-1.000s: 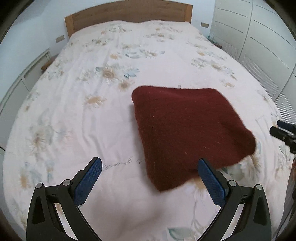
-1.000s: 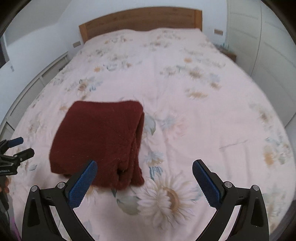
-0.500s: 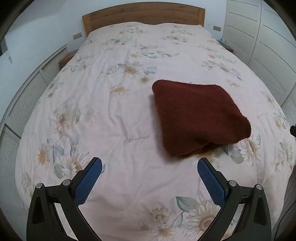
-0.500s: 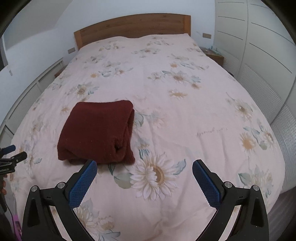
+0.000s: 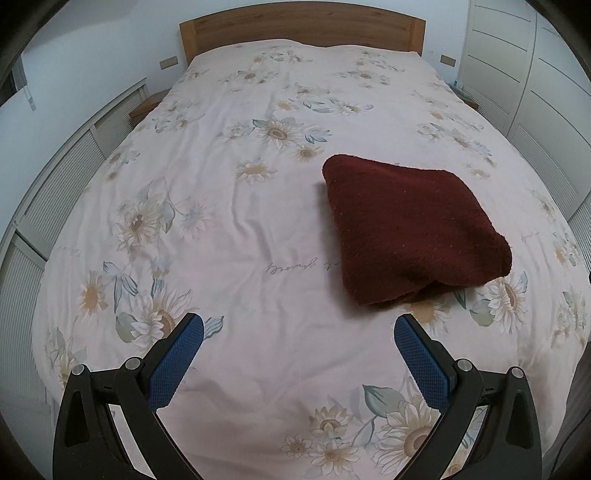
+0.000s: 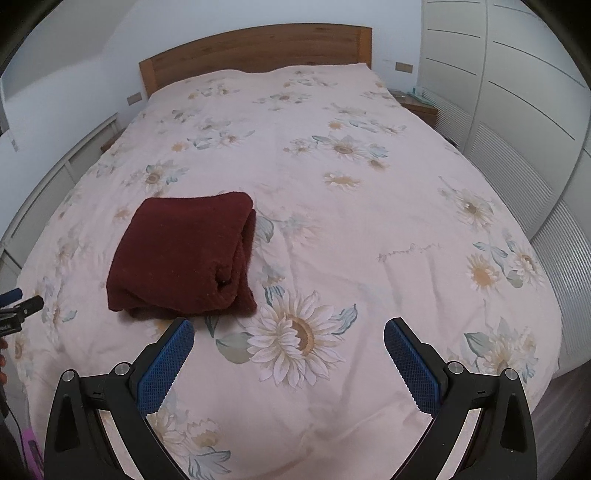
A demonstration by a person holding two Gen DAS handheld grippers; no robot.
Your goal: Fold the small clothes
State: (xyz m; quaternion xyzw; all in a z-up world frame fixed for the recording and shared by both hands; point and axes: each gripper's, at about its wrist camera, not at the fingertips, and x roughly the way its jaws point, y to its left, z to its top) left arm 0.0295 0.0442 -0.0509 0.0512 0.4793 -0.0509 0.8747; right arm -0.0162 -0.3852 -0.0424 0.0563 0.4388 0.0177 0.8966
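Observation:
A dark red knitted garment (image 5: 410, 229) lies folded into a thick square on the flowered bedspread (image 5: 236, 229), right of centre in the left wrist view. The right wrist view has the same garment (image 6: 184, 254) at left, its folded layers showing along the right edge. My left gripper (image 5: 299, 325) hangs open above the near part of the bed, short of the garment and apart from it. My right gripper (image 6: 290, 326) is open too, over a large sunflower print, with the garment ahead to its left. Both hold nothing.
A wooden headboard (image 5: 303, 33) closes the far end of the bed. White slatted wardrobe doors (image 6: 517, 122) run along the right, a low white cabinet (image 5: 59, 184) along the left. A small bedside table (image 6: 413, 101) stands at far right. The left gripper's tip (image 6: 18, 302) shows at the right view's left edge.
Both grippers have pulled back and up from the folded garment, which now looks smaller and farther off. The garment stays where it lay.

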